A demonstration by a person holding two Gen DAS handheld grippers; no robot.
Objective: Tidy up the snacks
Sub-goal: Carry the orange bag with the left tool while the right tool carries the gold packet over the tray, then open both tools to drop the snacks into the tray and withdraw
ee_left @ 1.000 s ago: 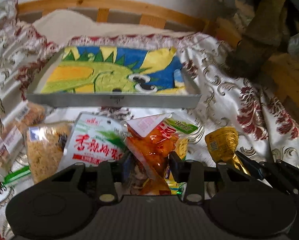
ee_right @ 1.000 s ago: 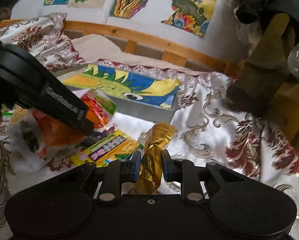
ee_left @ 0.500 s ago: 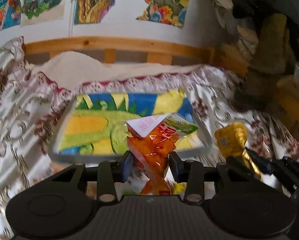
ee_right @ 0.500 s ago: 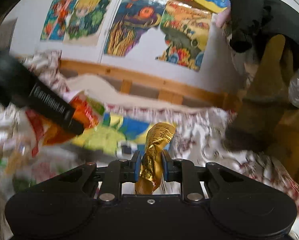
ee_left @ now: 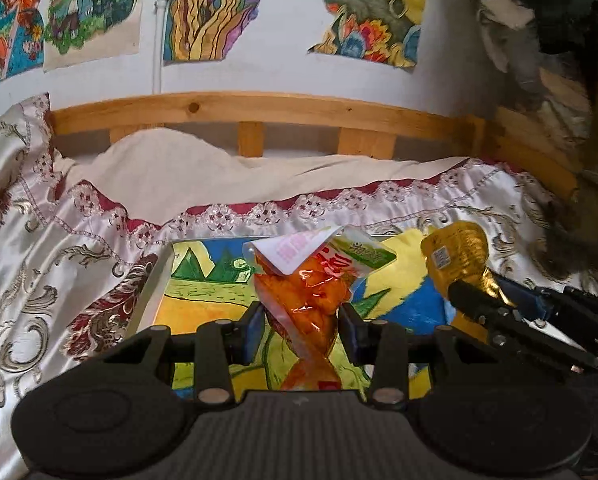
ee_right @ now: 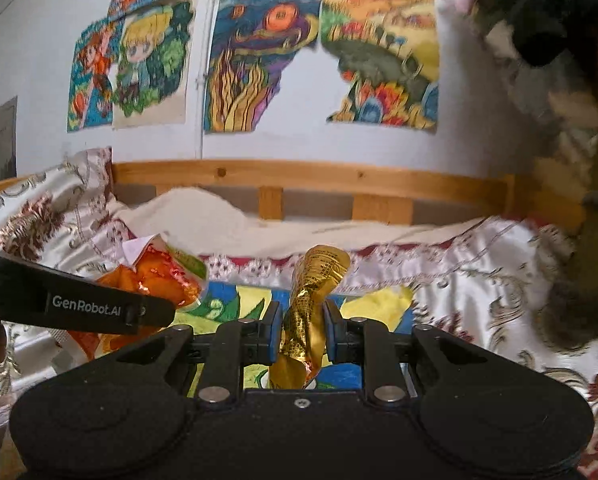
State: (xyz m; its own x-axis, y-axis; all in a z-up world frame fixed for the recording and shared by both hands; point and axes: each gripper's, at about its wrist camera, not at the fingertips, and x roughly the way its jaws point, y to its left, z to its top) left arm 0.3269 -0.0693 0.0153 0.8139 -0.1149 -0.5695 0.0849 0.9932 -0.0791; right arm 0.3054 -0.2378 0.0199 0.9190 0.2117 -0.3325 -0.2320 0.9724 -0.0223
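My left gripper (ee_left: 302, 326) is shut on an orange snack packet (ee_left: 311, 292) and holds it above the grey tray (ee_left: 151, 292) with a colourful dinosaur drawing on its floor. My right gripper (ee_right: 301, 330) is shut on a gold foil snack packet (ee_right: 311, 292) and holds it over the same tray (ee_right: 379, 308). In the left wrist view the gold packet (ee_left: 457, 260) and the right gripper (ee_left: 487, 296) show at the right, over the tray's right side. In the right wrist view the orange packet (ee_right: 155, 276) and the left gripper's arm show at the left.
The tray lies on a bed with a white and red patterned satin cover (ee_left: 39, 280). A wooden bed rail (ee_left: 259, 110) and a wall with coloured drawings (ee_left: 227, 8) stand behind. Dark clothing (ee_right: 539, 8) hangs at the right.
Both grippers have lifted their packets off the bed and carried them forward over the tray. The other snack packets on the cover have dropped out of view.
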